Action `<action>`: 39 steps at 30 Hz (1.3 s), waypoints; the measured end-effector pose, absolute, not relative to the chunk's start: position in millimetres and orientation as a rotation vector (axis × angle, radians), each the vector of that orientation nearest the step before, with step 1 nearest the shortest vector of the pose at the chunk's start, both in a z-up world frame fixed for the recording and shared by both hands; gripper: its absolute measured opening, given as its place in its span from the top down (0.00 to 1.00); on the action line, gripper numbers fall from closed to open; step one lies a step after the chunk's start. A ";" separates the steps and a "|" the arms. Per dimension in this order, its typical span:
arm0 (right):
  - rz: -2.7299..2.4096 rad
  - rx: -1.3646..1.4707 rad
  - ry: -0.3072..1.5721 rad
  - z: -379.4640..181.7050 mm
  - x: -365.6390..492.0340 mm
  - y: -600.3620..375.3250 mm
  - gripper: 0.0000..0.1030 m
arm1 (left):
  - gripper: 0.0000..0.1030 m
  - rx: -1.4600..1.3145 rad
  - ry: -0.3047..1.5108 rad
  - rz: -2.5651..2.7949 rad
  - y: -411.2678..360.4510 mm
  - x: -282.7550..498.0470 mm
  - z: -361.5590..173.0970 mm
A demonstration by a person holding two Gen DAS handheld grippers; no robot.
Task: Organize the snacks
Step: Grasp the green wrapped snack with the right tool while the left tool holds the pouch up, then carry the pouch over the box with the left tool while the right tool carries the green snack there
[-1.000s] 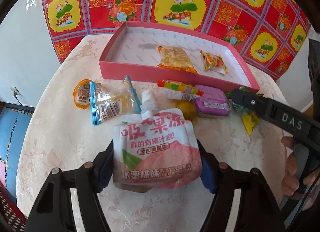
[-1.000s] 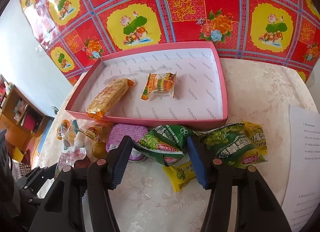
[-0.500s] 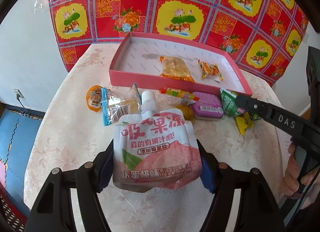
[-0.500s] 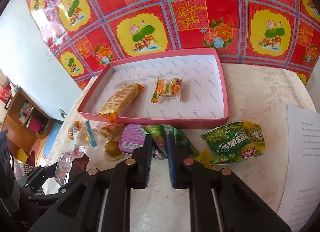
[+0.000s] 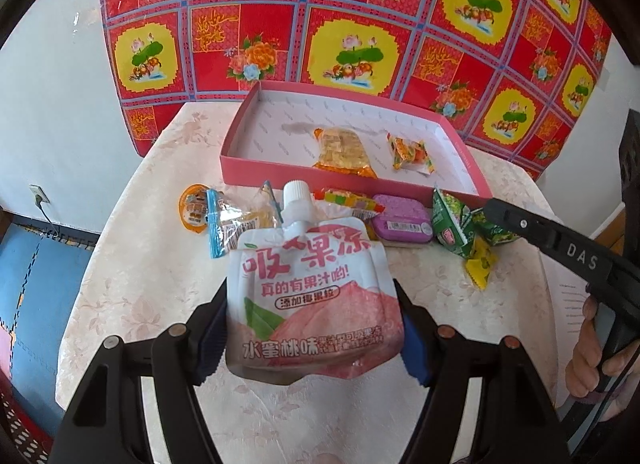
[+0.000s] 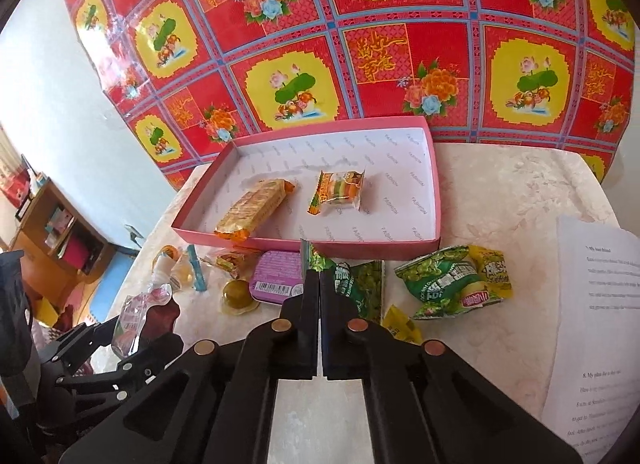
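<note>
Pink-and-white jelly pouch [image 5: 310, 296] sits upright between the left gripper [image 5: 312, 328] pads, pinched at both side edges, in front of the pink box [image 5: 256, 174]. Right gripper [image 6: 319, 284] fingers are pressed together on a green snack packet [image 6: 358, 278], just in front of the box's near wall. Inside the box lie an orange biscuit pack [image 6: 252, 210] and a small candy packet [image 6: 340, 194]. A purple tin [image 6: 276, 276] rests against the box front.

Looking steeply down from the near table edge toward the pink box [image 5: 256, 178], close above the snacks; left-wrist view from the box's left, right-wrist from its right [image 6: 304, 241], both sharing box and red floral cloth [image 5: 360, 16].
</note>
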State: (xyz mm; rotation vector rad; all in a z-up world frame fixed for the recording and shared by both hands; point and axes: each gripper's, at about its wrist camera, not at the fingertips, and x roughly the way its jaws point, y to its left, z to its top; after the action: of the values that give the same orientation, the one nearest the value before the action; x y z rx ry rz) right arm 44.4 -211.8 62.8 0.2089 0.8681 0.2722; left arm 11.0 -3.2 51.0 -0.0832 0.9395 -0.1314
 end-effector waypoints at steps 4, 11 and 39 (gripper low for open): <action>0.266 0.217 0.867 61.1 41.5 -214.2 0.98 | 0.28 -0.086 0.932 -0.136 -2.3 8.8 52.6; 0.256 0.239 0.871 57.6 45.6 -213.3 0.73 | 0.28 -0.095 0.936 -0.133 1.0 8.8 51.6; 0.214 0.233 0.964 19.6 76.3 -204.7 0.57 | 0.27 -0.105 0.947 -0.126 7.2 18.8 47.6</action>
State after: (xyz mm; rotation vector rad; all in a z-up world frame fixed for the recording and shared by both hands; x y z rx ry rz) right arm 76.3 -204.7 19.6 0.2330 0.9642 0.2139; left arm 18.8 7.2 47.6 -0.1047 0.9465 -0.1257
